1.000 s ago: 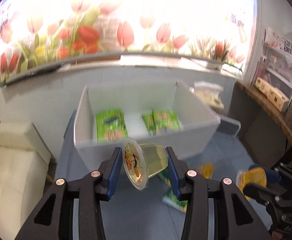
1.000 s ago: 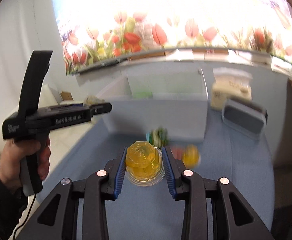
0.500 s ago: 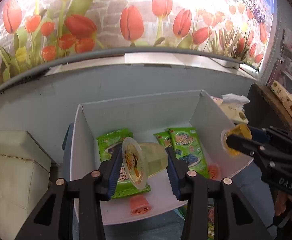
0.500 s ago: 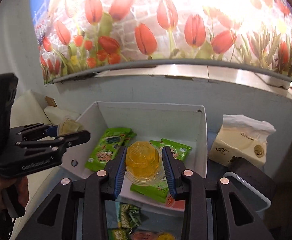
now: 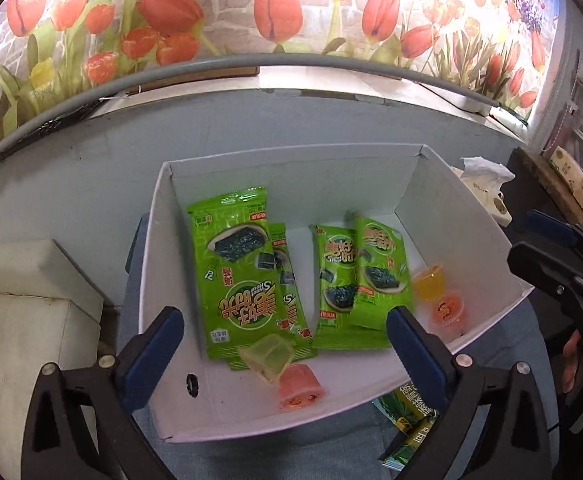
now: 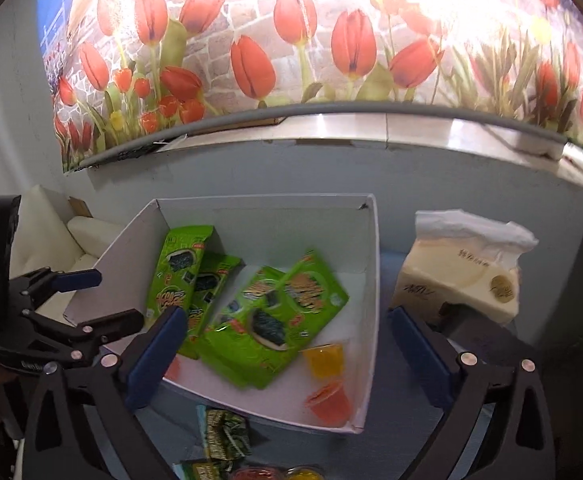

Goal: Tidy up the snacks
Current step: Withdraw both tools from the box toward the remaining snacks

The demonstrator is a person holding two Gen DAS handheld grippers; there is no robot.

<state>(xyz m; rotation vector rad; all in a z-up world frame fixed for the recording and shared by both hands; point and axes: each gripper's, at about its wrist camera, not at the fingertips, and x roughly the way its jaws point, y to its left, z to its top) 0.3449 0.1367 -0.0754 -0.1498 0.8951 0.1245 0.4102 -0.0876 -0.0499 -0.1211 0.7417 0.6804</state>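
Green seaweed packets [image 5: 235, 280] and jelly cups [image 5: 301, 386], tipped, inside the white box [image 5: 291, 172].

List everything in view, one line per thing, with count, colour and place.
box: one, white, open, on the blue cloth.
seaweed packs: four visible in the box, green, in two overlapping pairs.
jelly cups: four in the box; a pale yellow and a pink one near the front wall, an orange and a red one in the right front corner.
loose snacks: green packs and cups on the cloth in front of the box; count unclear.
tissue pack: one, cream, right of the box.
sofa: one, cream, left.
tulip mural: red, on the back wall.
left gripper: open, empty, jaws just opened.
right gripper: open, empty, jaws just opened.
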